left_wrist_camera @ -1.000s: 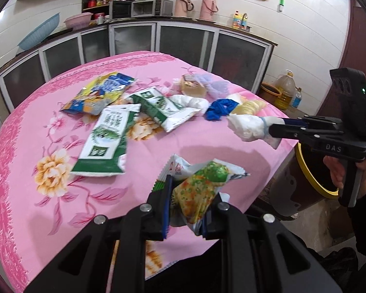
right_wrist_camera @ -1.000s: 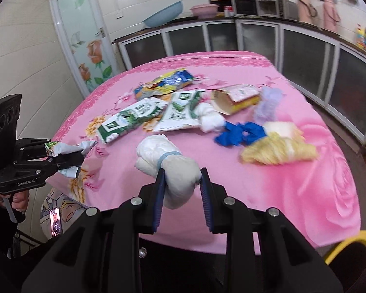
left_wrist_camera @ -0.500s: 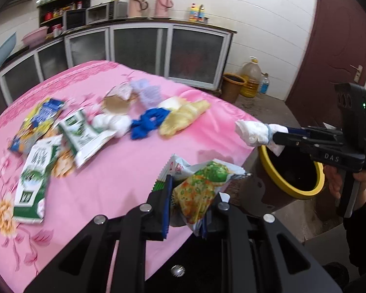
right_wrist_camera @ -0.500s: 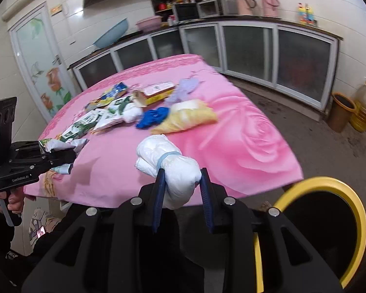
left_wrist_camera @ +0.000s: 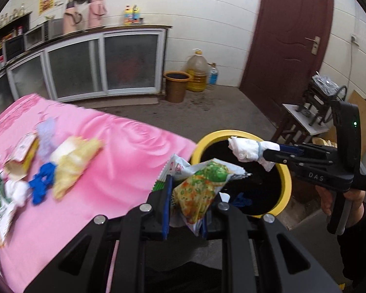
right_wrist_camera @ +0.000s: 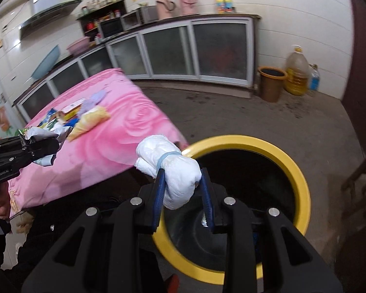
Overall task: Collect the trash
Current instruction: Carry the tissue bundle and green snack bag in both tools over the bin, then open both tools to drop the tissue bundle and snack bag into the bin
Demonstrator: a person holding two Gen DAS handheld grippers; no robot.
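Right wrist view: the right gripper (right_wrist_camera: 183,190) pinches a white bundle (right_wrist_camera: 173,171) over the yellow-rimmed bin (right_wrist_camera: 300,178); beside that bin, the left gripper (left_wrist_camera: 185,205) clamps a snack wrapper (left_wrist_camera: 200,188).

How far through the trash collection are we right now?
Some trash already lies inside the yellow-rimmed bin. In hand: right gripper holds a white wad over it; left gripper holds a snack wrapper. Left on the table: blue glove, yellow bag, other packets.
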